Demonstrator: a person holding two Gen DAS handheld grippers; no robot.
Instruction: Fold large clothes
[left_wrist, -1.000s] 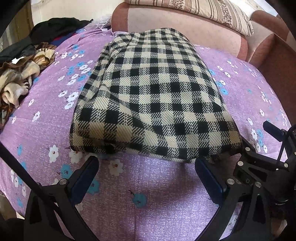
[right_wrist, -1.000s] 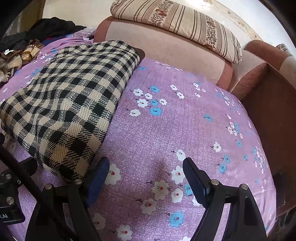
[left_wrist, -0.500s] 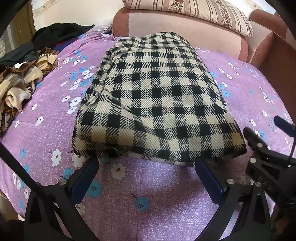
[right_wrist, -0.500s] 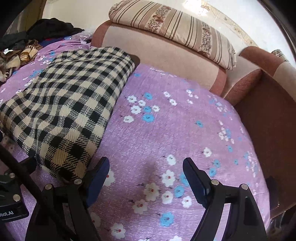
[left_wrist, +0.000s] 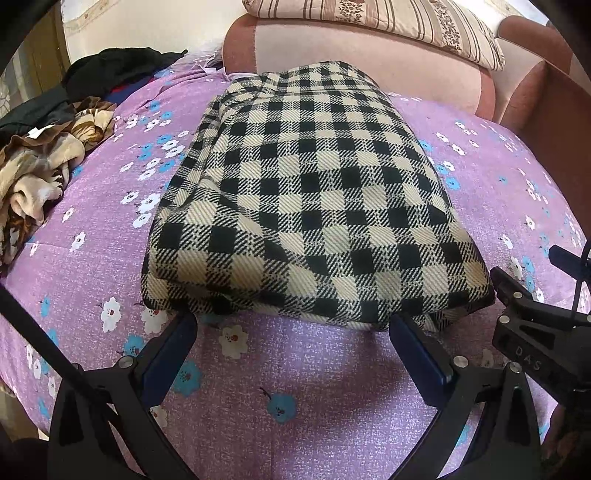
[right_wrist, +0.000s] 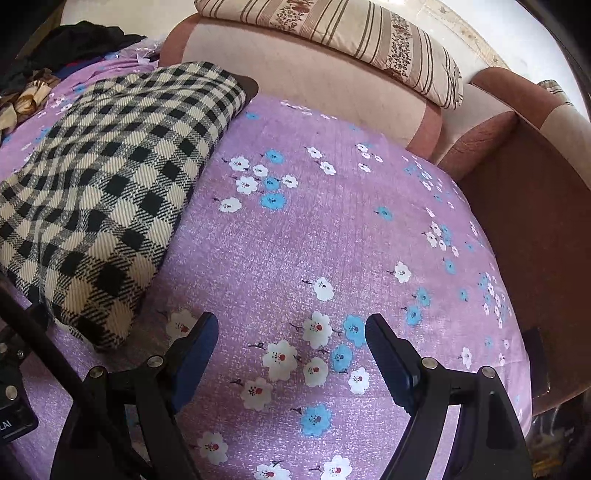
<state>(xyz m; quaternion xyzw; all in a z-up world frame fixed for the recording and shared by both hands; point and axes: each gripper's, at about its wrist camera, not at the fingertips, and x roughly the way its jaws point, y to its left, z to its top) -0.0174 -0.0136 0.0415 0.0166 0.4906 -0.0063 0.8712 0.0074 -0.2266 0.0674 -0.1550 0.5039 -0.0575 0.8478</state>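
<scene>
A black-and-cream checked garment (left_wrist: 314, 199) lies folded into a long thick rectangle on the purple flowered sheet (left_wrist: 295, 369). My left gripper (left_wrist: 293, 332) is open and empty, its blue-padded fingertips right at the garment's near edge. The other gripper's body (left_wrist: 535, 332) shows at the right of that view. In the right wrist view the garment (right_wrist: 110, 192) lies at the left. My right gripper (right_wrist: 291, 332) is open and empty over bare sheet (right_wrist: 332, 229), to the right of the garment's near corner.
A pile of brown-patterned and black clothes (left_wrist: 48, 147) lies at the far left. A pink sofa back (left_wrist: 351, 51) with a striped cushion (right_wrist: 332, 40) runs behind. A brown armrest (right_wrist: 535, 206) bounds the right side.
Both grippers have drawn back and risen slightly from the garment, so more of the sofa back shows. The garment has not moved. Both stay open.
</scene>
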